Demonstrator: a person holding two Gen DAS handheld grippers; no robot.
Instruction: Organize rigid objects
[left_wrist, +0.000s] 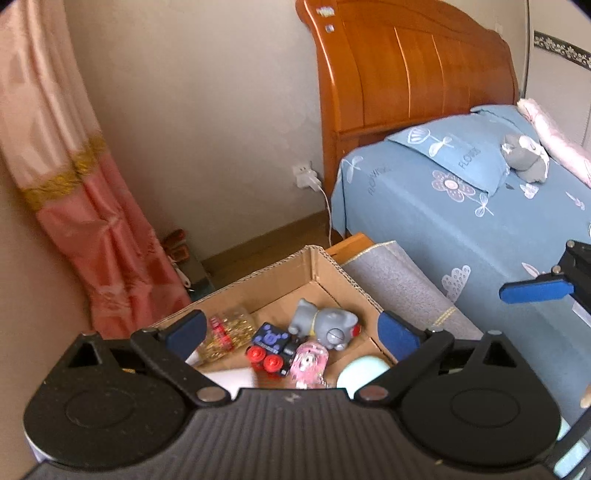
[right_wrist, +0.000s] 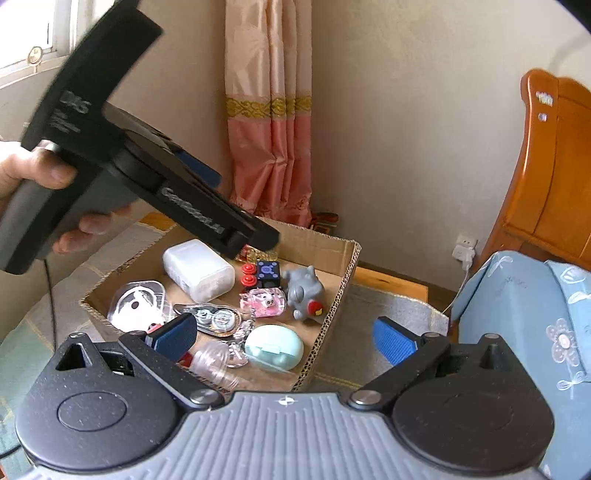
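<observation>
An open cardboard box (left_wrist: 321, 258) sits on a grey mat and holds several small items. Among them are a grey toy animal (left_wrist: 325, 325), a dark cube with red buttons (left_wrist: 271, 349), a pink clear charm (left_wrist: 308, 363) and a jar of gold clips (left_wrist: 229, 334). My left gripper (left_wrist: 291, 328) hovers above them, open, nothing between its fingers. In the right wrist view the cardboard box (right_wrist: 332, 306) also shows a white case (right_wrist: 199, 271), a mint case (right_wrist: 273, 347) and the grey toy animal (right_wrist: 304, 293). My right gripper (right_wrist: 286, 338) is open and empty over the box's near corner.
A bed with a blue flowered sheet (left_wrist: 480, 229) and wooden headboard (left_wrist: 406, 66) stands to the right, a grey plush (left_wrist: 524, 157) on its pillow. A pink curtain (left_wrist: 92, 221) hangs at the left. A wall plug and cable (left_wrist: 308, 177) sit behind the box. A hand (right_wrist: 33, 173) holds the left gripper.
</observation>
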